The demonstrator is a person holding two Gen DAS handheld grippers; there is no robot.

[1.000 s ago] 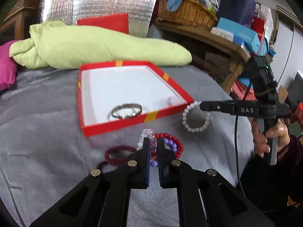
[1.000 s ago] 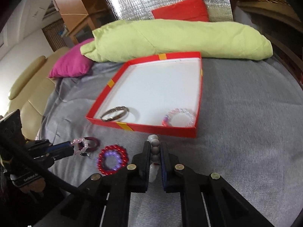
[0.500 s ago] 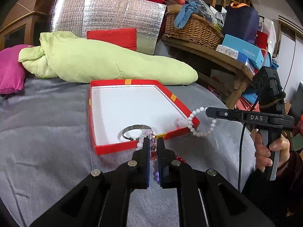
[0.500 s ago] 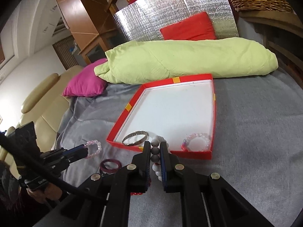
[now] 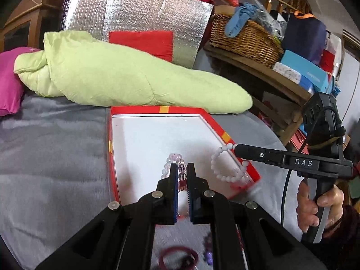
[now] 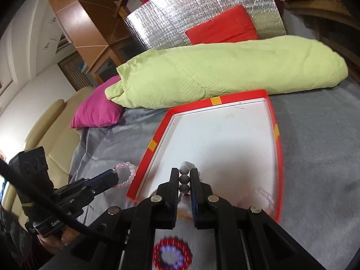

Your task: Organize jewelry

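Note:
A red-rimmed box with a white floor (image 5: 157,144) (image 6: 225,139) lies on the grey blanket. My left gripper (image 5: 181,168) is shut on a pink clear-bead bracelet (image 5: 171,160) and holds it over the box's near part; it also shows in the right wrist view (image 6: 124,174). My right gripper (image 6: 185,175) is shut on a white bead bracelet (image 6: 185,173), which hangs over the box's right rim in the left wrist view (image 5: 222,168). Another pink bracelet (image 6: 265,196) lies blurred in the box corner.
A red bead bracelet with a purple one inside it (image 6: 172,255) and a dark red ring (image 5: 177,255) lie on the blanket (image 5: 56,157) in front of the box. A green duvet (image 5: 126,78), pink cushion (image 6: 96,110) and wicker basket (image 5: 243,38) stand behind.
Both grippers rose and moved forward with their bracelets, from above the blanket in front of the box to over the box. The metal bangle is now hidden behind the fingers.

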